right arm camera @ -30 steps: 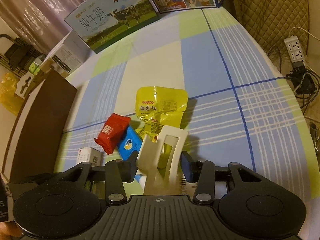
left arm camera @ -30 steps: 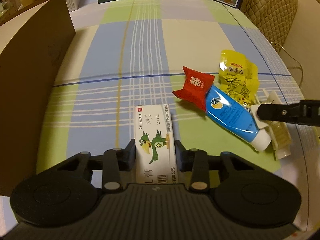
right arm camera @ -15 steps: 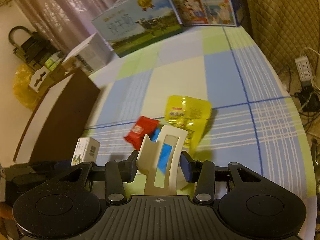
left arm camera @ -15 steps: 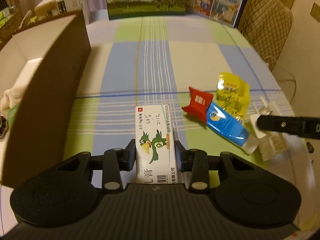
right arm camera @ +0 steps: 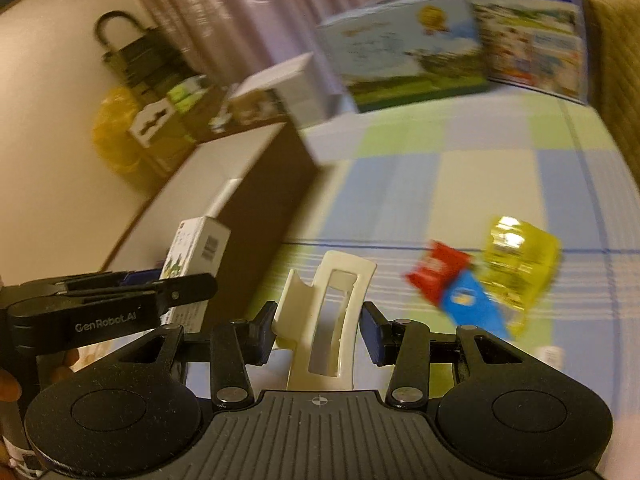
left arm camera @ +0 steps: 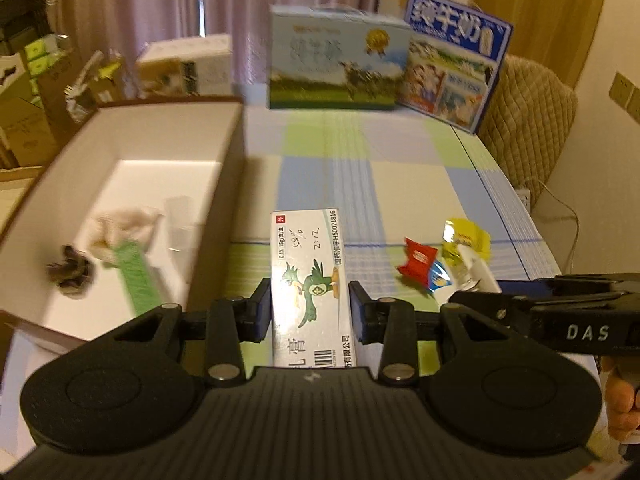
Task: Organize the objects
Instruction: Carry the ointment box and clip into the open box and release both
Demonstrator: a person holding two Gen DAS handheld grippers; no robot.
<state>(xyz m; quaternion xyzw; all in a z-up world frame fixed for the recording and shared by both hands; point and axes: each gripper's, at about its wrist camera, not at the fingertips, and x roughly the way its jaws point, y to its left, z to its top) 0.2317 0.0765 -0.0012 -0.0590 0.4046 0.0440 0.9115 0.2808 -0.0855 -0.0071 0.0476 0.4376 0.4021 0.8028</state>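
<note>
A brown storage box (left arm camera: 120,184), already holding a few small items, is sitting left of the left tongs (left arm camera: 310,312), which are gripping a medicine carton (left arm camera: 310,276). The right tongs (right arm camera: 320,330) are clasping a cream plastic clip (right arm camera: 328,312). Three packets (right arm camera: 480,280) are waiting on the table (left arm camera: 400,184) to their right, so sorting looks roughly half done.

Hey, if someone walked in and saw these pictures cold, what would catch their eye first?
Probably the white ointment box with the green cartoon bird, clamped in the left hand-held gripper just right of the open cardboard box. Next, the cream plastic hair claw pinched in the right hand-held gripper. Then the bright cluster on the checked tablecloth: a red candy packet, a blue tube and a yellow snack bag.
</note>
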